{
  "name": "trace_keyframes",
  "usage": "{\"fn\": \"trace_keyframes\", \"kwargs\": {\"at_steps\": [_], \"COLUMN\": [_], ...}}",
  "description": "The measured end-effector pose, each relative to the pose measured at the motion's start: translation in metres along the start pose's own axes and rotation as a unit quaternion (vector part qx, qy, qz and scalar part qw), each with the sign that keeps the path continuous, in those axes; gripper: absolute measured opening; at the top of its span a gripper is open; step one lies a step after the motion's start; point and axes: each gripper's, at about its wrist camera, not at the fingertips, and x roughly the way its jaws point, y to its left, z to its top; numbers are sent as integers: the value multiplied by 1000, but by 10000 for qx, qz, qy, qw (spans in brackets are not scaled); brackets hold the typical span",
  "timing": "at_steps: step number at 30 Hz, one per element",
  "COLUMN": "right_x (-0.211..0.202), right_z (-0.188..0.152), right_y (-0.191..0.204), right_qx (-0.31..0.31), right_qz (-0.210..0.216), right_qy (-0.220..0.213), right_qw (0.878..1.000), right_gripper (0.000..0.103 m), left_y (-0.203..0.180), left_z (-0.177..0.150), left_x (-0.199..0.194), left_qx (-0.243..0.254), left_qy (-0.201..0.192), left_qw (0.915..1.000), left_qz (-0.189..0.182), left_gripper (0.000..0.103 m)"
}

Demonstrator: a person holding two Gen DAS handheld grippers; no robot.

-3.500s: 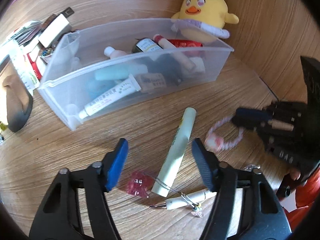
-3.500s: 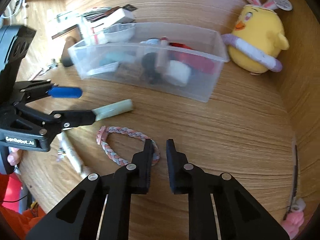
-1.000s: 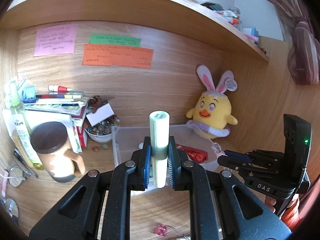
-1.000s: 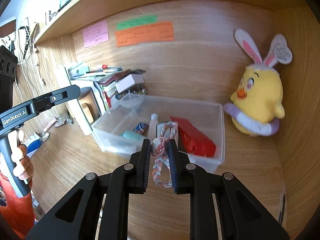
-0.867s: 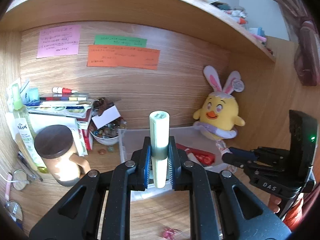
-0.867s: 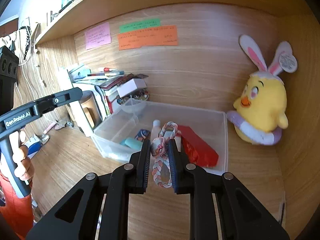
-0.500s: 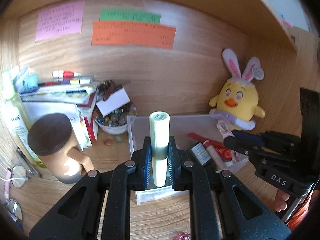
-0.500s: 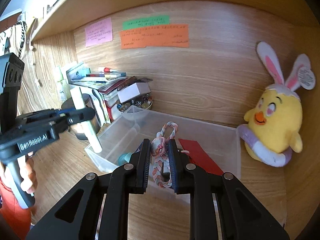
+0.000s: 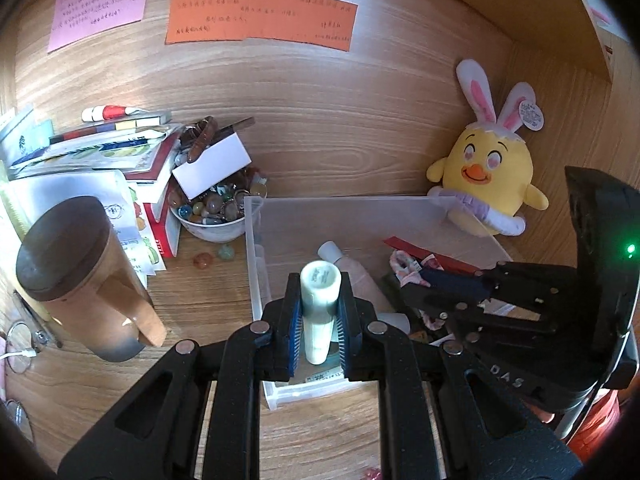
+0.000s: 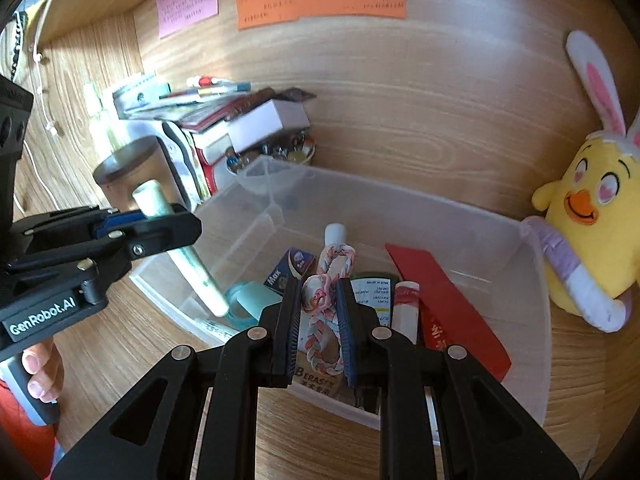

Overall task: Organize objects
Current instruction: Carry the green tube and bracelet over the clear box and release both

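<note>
Fingers [image 9: 294, 332] of left gripper [image 9: 319, 330] pinching pale tube [image 9: 319, 300], right gripper [image 10: 319, 320] clamping braided band [image 10: 324, 320], both poised over clear bin [image 10: 536, 320] for dropping in.

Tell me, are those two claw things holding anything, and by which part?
Yes. The left gripper clamps a pale green tube near its capped end; the right gripper pinches a braided pink bracelet across its loop.

Two matte-black handheld claws: the left claw [image 10: 132, 226] carries white "GenRobot.AI" lettering, silver screws and blue ribbed finger pads [image 9: 295, 330]; the right claw [image 10: 319, 320] shows embossed "DAS" and a green indicator light. Bare fingers and red-orange clothing appear behind.
</note>
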Motion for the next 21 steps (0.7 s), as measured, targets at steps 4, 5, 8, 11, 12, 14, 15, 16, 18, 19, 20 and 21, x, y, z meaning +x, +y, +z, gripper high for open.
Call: {"fn": "trace_keyframes", "kwargs": {"at_steps": [4,5,8,11,12,14,15,16,18,19,20,21], "right_x": [8,10,12,12,11,11,11,10,6,3,1,-3], "right_z": [-3,-3,-4,-3,-3,-3,-2,-2,-1,-1,0,0], "right_y": [-2,-2,-2,-3,-4,-5,-5,-5,-5,-4,-4,-3], "right_qx": [4,2,5,15,28,40,47,57,56,49,44,31], "right_qz": [8,4,-64,-51,-51,-64,-65,-62,-50,-55,-65,-78], "right_qy": [84,112,111,139,149,164,169,169,148,123,107,60], "right_qw": [10000,9999,9999,9999,9999,9998,9998,9998,9999,9999,9999,9999], "right_gripper": [16,16,16,17,19,22,23,24,28,29,32,36], "left_y": [1,1,1,-2,-3,-6,-7,-8,-12,-14,-16,-18], "left_z": [2,2,4,4,4,4,4,4,4,3,2,1], "left_x": [2,3,1,-5,-8,-15,-18,-21,-28,-31,-35,-39], "left_qx": [-39,-54,-93,-51,-21,42,54,73,134,169,207,234], "left_qy": [11,17,23,-87,-132,-206,-225,-248,-300,-323,-349,-369], "left_qw": [10000,10000,9999,9999,9999,9998,9997,9997,9995,9993,9992,9990], "left_qz": [-7,-6,-37,26,60,67,50,38,44,50,58,72], "left_gripper": [15,15,24,43,46,46,47,49,51,54,58,66]}}
